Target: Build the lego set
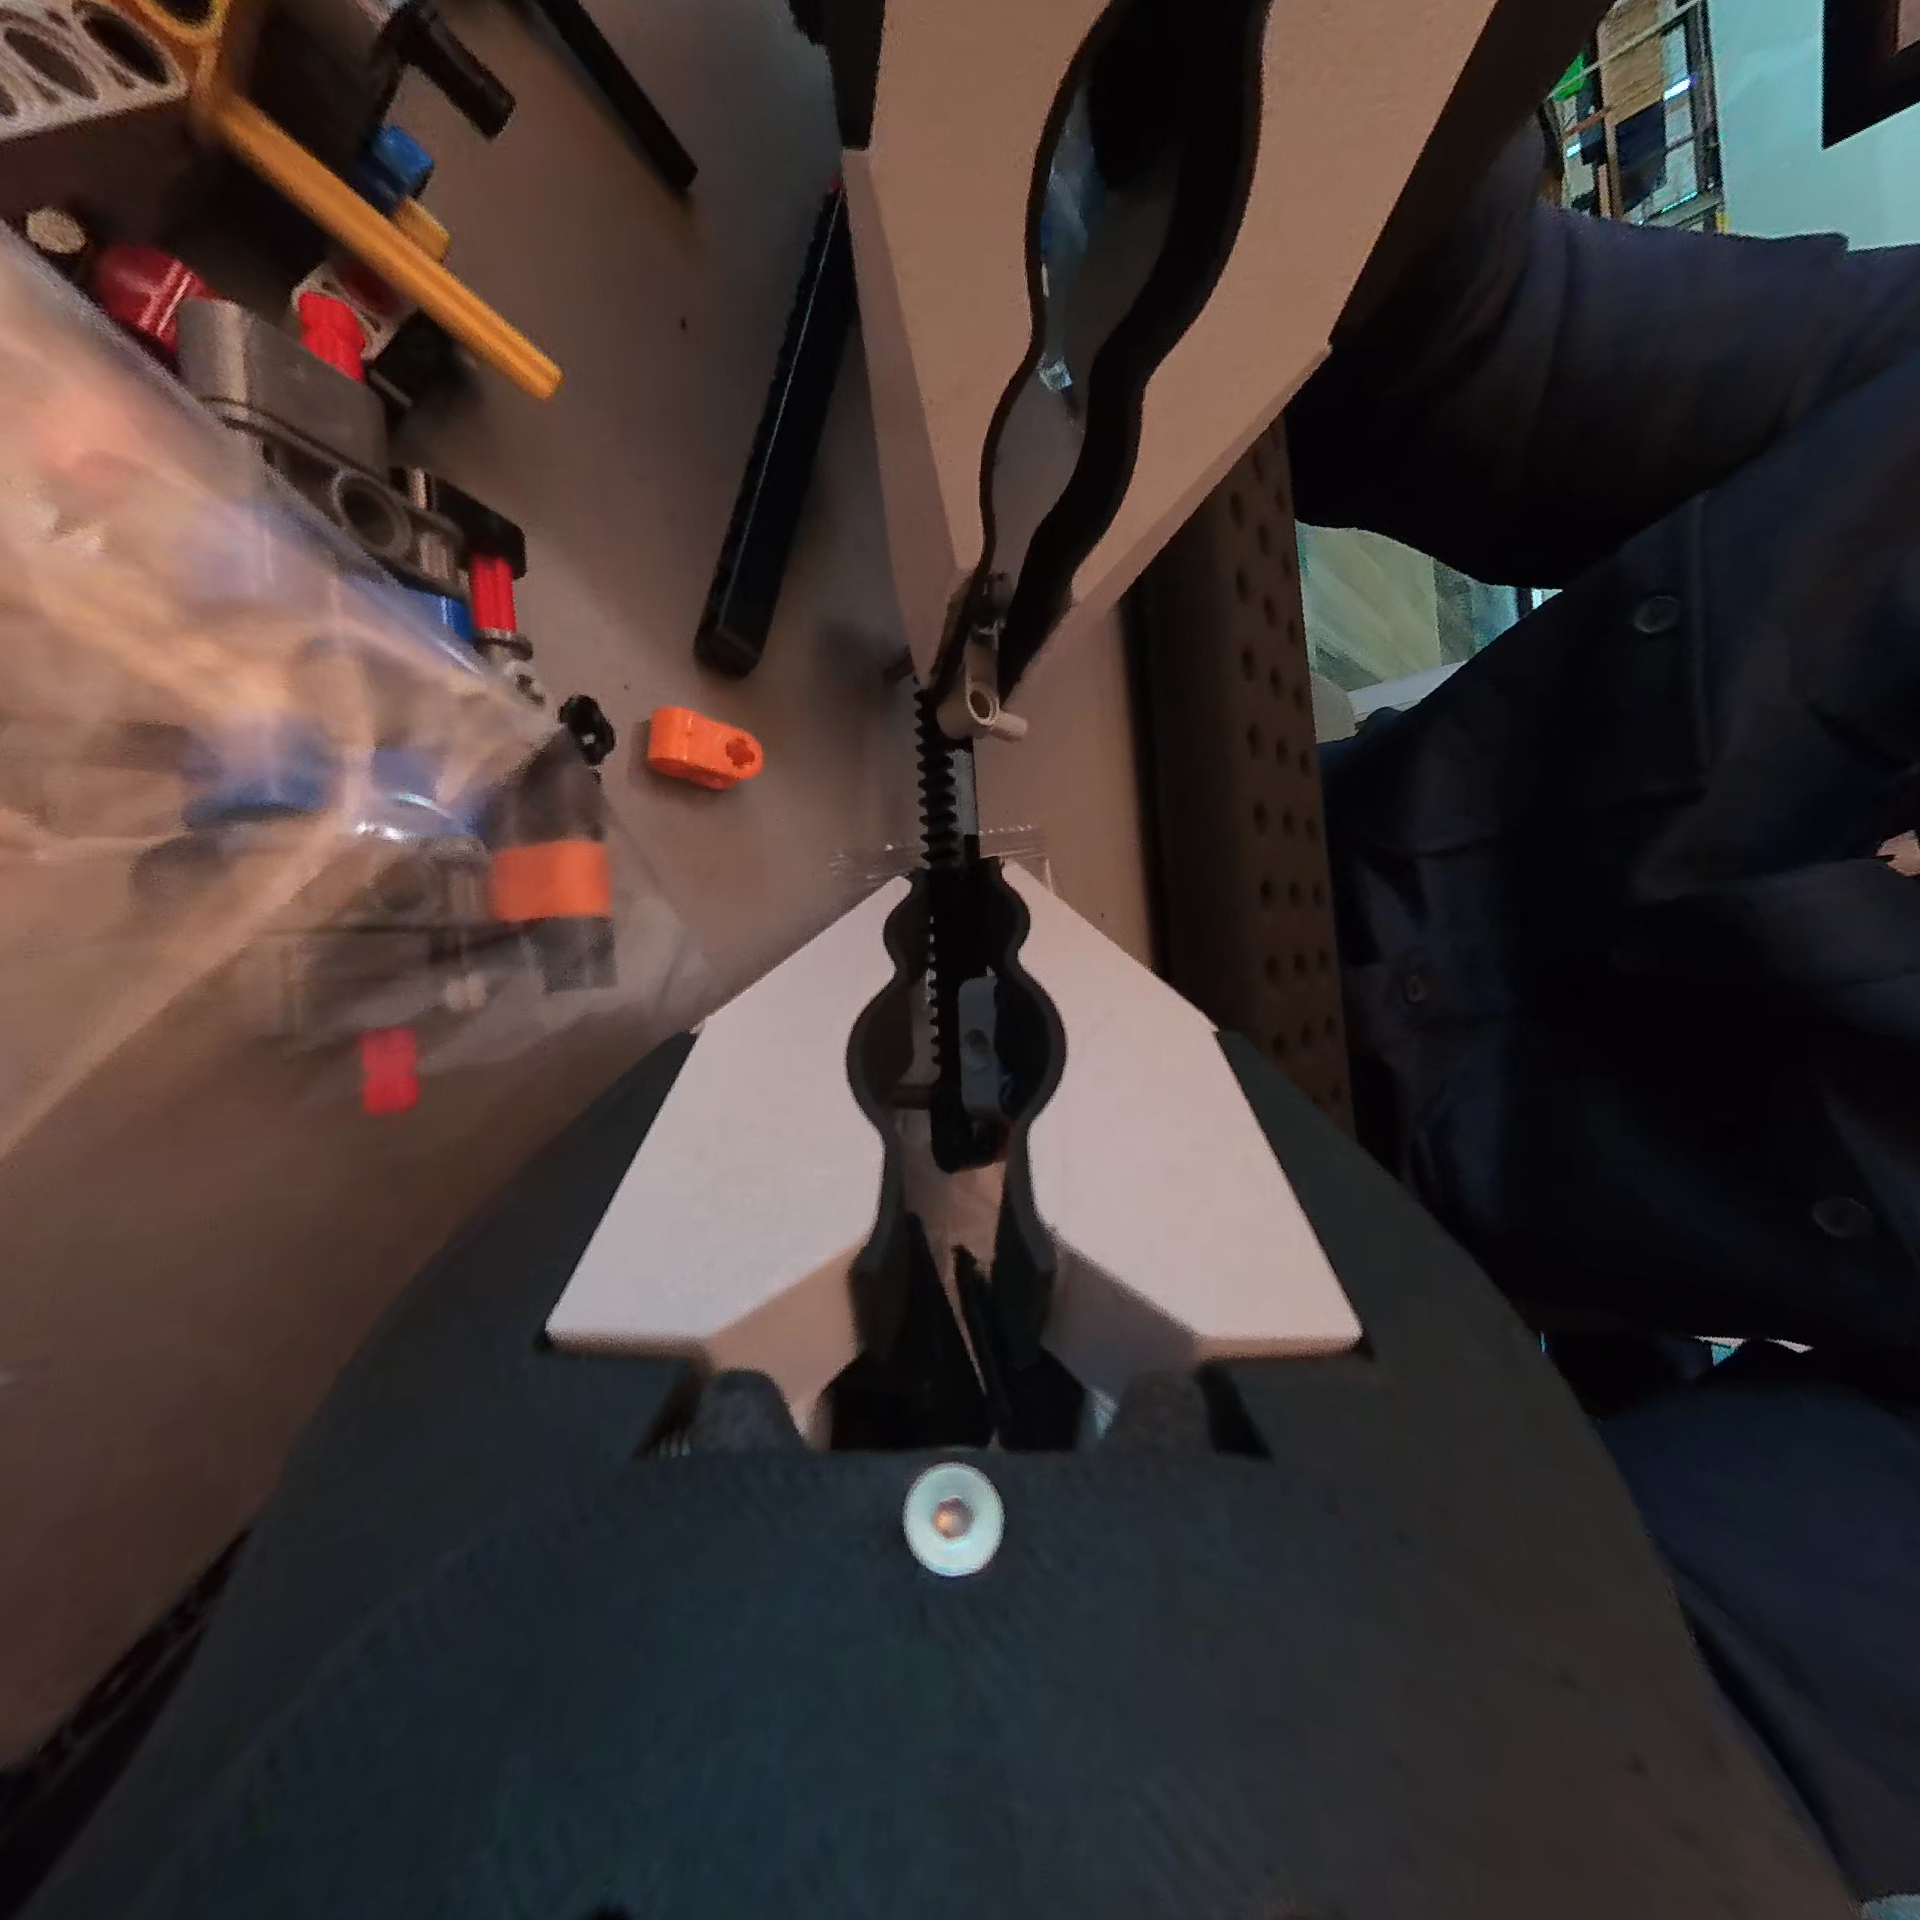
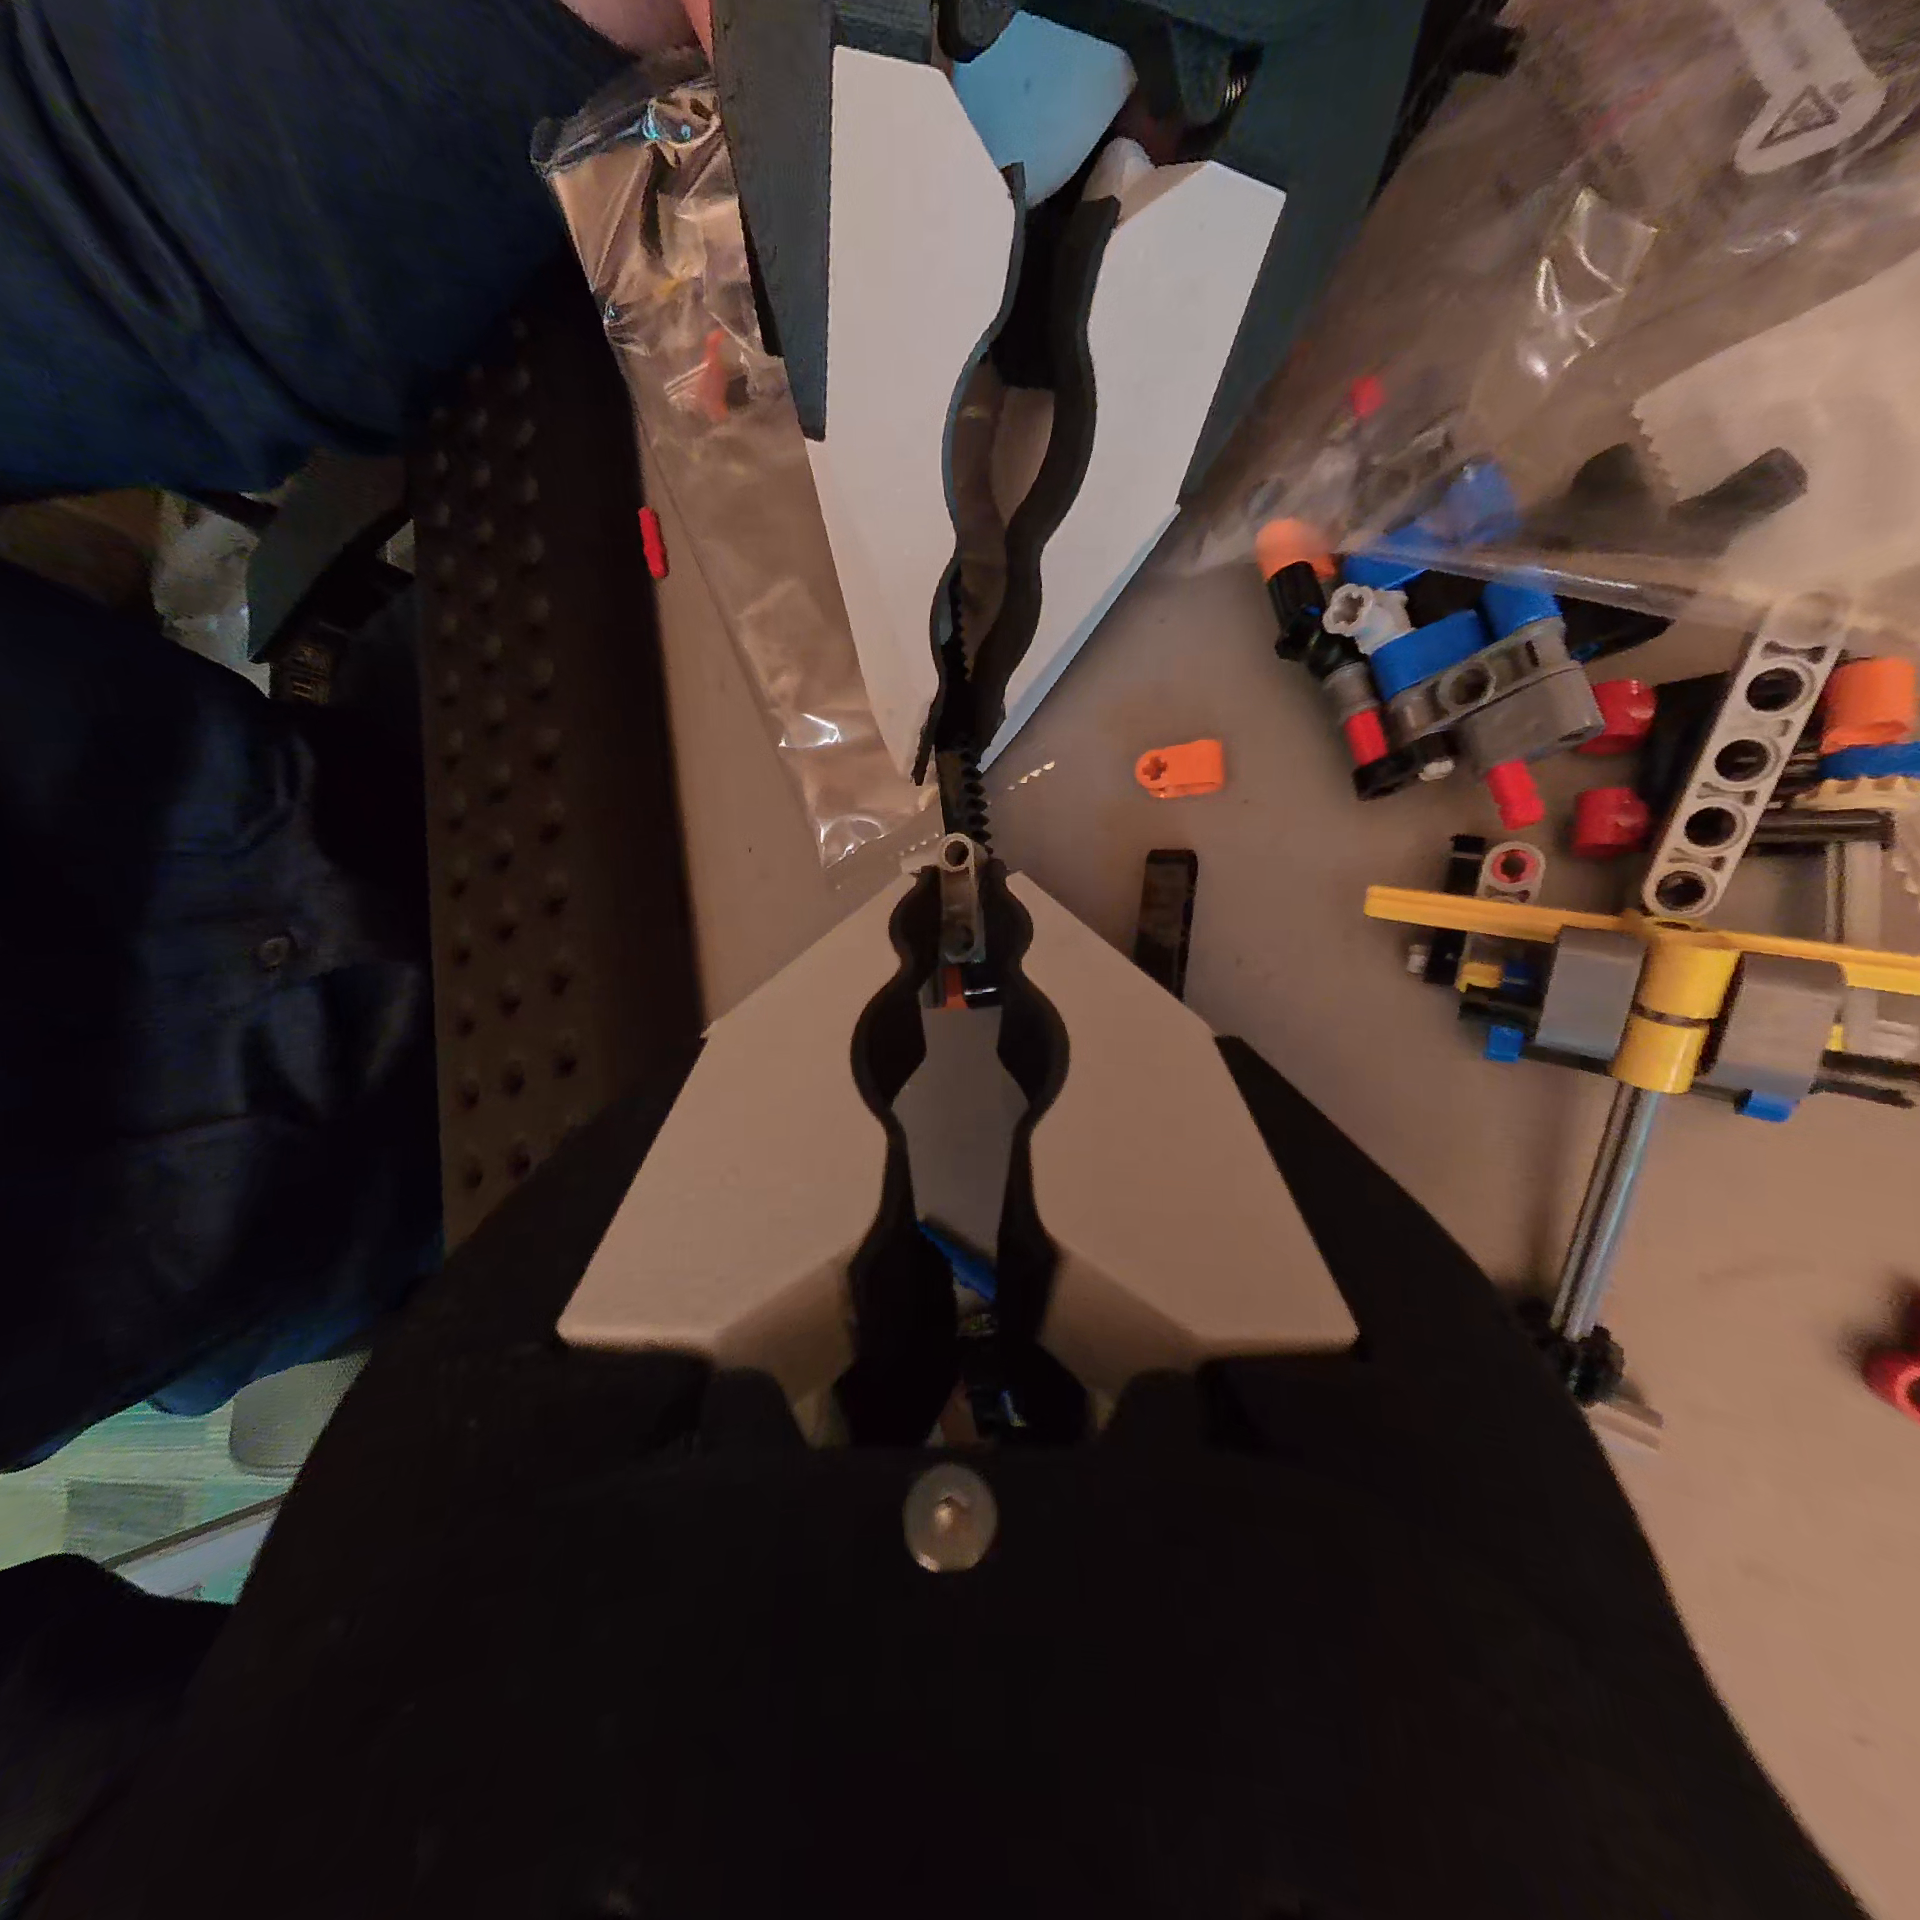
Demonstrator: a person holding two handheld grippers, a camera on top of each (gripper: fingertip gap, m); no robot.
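My left gripper (image 1: pixel 961 883) is shut on a black toothed rack (image 1: pixel 940 790) with a grey piece at its lower end, held above the table. My right gripper (image 1: pixel 971 644) comes in from the top, tip to tip with the left, and is shut on a small grey connector (image 1: pixel 982 709) that touches the rack's far end. In the right wrist view, my right gripper (image 2: pixel 961 883) holds the grey connector (image 2: pixel 961 904), with an orange and black bit behind it. The left gripper (image 2: pixel 956 748) holds the rack (image 2: pixel 964 792) from above.
An orange connector (image 2: pixel 1179 771) and a black beam (image 2: pixel 1169 914) lie on the grey table. A yellow and grey assembly (image 2: pixel 1662 987), a blue and grey sub-assembly (image 2: pixel 1475 686) and clear parts bags (image 2: pixel 1558 312) lie to the right. A perforated dark strip (image 2: pixel 520 779) borders the table, beside a person's dark sleeve (image 1: pixel 1662 727). Left and right tips are no more than a few centimetres apart.
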